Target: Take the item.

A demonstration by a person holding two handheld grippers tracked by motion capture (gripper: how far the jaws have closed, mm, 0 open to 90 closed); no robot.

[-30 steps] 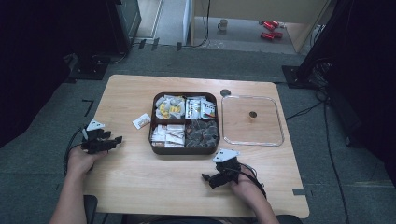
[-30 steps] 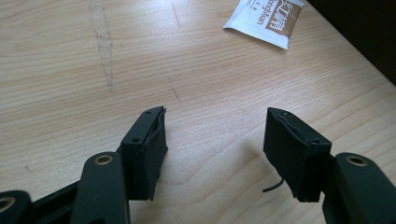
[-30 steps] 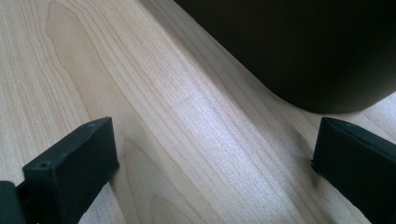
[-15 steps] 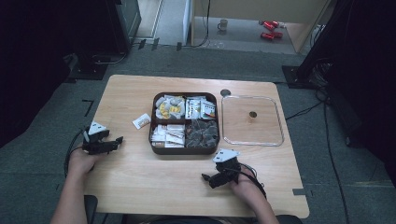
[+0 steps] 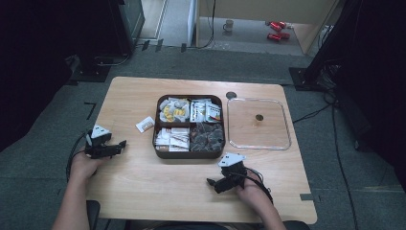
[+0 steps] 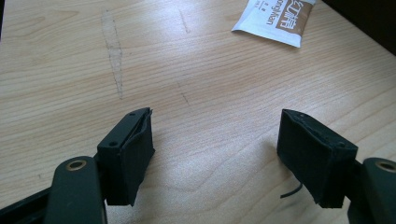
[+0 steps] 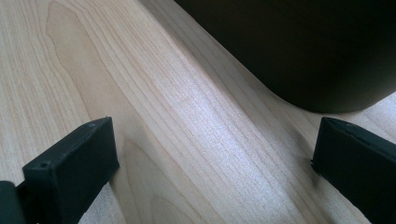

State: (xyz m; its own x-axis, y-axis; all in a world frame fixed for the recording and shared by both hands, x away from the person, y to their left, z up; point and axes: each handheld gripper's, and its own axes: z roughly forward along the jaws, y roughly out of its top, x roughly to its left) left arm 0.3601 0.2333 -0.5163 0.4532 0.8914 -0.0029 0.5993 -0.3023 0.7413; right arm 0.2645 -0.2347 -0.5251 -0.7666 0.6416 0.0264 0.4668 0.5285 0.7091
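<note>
The left gripper rests low on the table at the left of the high view, its jaws spread wide apart with nothing between them; in the left gripper view the same gripper shows only bare wood in the gap. Outward from it, up and to the right in the high view, lies the loose sachet, flat on the table, just beside the left wall of the dark compartment box. In the left gripper view the sachet sits at the top edge, right of centre, so it lies ahead of the jaws and a little off to their right. Its long axis runs slantwise across the gripper's line of approach, roughly from lower left to upper right in the high view.

The right gripper lies at the lower centre of the high view, below the box, jaws also held apart and empty; in the right gripper view the box's dark wall fills the upper right. The box stands between this gripper and the sachet, so the left gripper is plainly the nearer one. To the right of the box sits a clear square lid, well apart from the sachet.

I judge the coming move to be a short forward reach with the left gripper, turned slightly rightward to meet the sachet across its narrow side.
</note>
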